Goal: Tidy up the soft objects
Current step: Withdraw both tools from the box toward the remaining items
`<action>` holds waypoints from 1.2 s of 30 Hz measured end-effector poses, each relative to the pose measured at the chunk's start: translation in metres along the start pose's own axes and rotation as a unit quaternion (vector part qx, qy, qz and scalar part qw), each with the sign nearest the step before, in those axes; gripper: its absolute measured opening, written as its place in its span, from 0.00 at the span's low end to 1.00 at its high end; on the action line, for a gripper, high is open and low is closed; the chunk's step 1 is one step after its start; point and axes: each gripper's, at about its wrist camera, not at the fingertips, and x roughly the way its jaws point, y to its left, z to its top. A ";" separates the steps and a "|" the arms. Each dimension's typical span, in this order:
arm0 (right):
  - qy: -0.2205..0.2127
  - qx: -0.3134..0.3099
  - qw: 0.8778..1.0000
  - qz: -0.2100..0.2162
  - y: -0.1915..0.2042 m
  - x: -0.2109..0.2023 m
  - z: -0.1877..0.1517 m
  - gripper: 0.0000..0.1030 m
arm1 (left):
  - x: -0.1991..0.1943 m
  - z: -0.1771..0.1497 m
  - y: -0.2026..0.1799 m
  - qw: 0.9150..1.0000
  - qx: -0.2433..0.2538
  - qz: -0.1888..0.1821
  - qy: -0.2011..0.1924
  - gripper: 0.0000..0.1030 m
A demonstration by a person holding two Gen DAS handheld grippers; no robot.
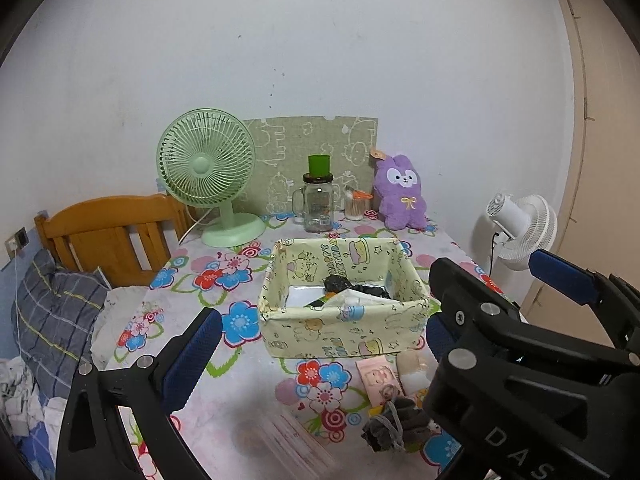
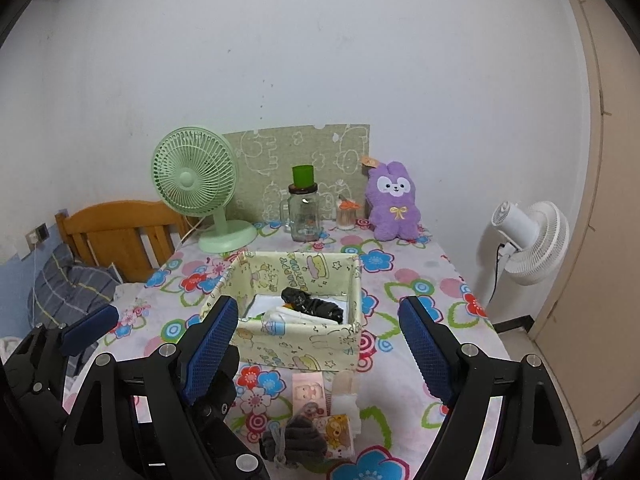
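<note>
A pale yellow cartoon-print fabric box (image 1: 340,332) (image 2: 304,348) stands mid-table, holding a black item (image 1: 340,283) (image 2: 316,304) and white cloth. In front of it lie a grey knit item (image 1: 396,424) (image 2: 296,440), a pink packet (image 1: 376,380) (image 2: 308,392) and small tissue packs (image 2: 340,428). A purple plush rabbit (image 1: 402,192) (image 2: 394,200) sits at the back. My left gripper (image 1: 320,344) is open and empty, above the table's near side. My right gripper (image 2: 320,352) is open and empty, over the small items.
A green desk fan (image 1: 206,168) (image 2: 194,178), a glass jar with a green cup on top (image 1: 318,200) (image 2: 304,210) and a small cotton-swab jar (image 1: 356,204) stand at the back. A wooden headboard (image 1: 108,236) and bedding are left; a white floor fan (image 1: 524,228) (image 2: 532,240) is right.
</note>
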 end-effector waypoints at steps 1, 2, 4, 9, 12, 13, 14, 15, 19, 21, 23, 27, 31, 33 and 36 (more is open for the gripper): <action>-0.001 0.000 1.000 0.000 0.000 -0.002 -0.002 0.82 | -0.001 -0.002 -0.001 1.000 0.000 0.001 -0.001 1.00; 0.000 0.001 1.000 0.001 0.000 -0.002 -0.003 0.82 | -0.002 -0.003 -0.001 1.000 0.001 0.003 -0.002 1.00; 0.002 0.002 1.000 0.003 -0.001 -0.002 -0.006 0.82 | -0.002 -0.007 -0.001 1.000 0.002 0.003 -0.003 1.00; 0.014 -0.002 1.000 0.012 -0.001 0.002 -0.015 0.82 | 0.001 -0.019 -0.003 1.000 0.002 -0.001 0.007 0.99; 0.021 -0.001 0.999 0.025 0.000 0.004 -0.022 0.82 | 0.001 -0.026 -0.005 1.000 0.008 0.006 0.005 0.99; 0.023 -0.001 0.999 0.023 0.000 0.005 -0.025 0.82 | 0.001 -0.028 -0.006 1.000 0.009 0.007 0.005 0.99; 0.024 -0.001 0.999 0.021 0.000 0.006 -0.027 0.82 | 0.003 -0.030 -0.006 1.000 0.009 0.006 0.008 0.99; 0.025 0.000 0.999 0.019 0.000 0.006 -0.030 0.82 | 0.005 -0.032 -0.006 1.000 0.008 0.004 0.011 0.99; 0.032 0.012 0.999 0.011 -0.004 0.014 -0.038 0.80 | 0.013 -0.038 -0.005 1.000 0.005 0.002 0.022 0.95; 0.038 0.019 0.999 0.010 -0.006 0.018 -0.043 0.79 | 0.018 -0.042 -0.004 1.000 0.003 -0.002 0.028 0.95; 0.041 0.018 0.999 0.004 -0.006 0.021 -0.047 0.79 | 0.023 -0.045 -0.004 0.999 0.002 -0.004 0.033 0.95; 0.049 0.016 0.999 -0.006 -0.006 0.026 -0.055 0.79 | 0.029 -0.054 -0.005 0.999 0.007 -0.007 0.041 0.95; 0.063 0.024 0.998 -0.002 -0.008 0.034 -0.068 0.79 | 0.034 -0.064 -0.005 0.999 0.014 -0.002 0.050 0.92; 0.066 0.023 0.998 -0.004 -0.007 0.038 -0.074 0.79 | 0.038 -0.071 -0.004 0.998 0.013 -0.003 0.056 0.91; 0.066 0.021 0.998 -0.009 -0.005 0.042 -0.083 0.79 | 0.043 -0.080 -0.001 0.998 0.008 -0.002 0.067 0.89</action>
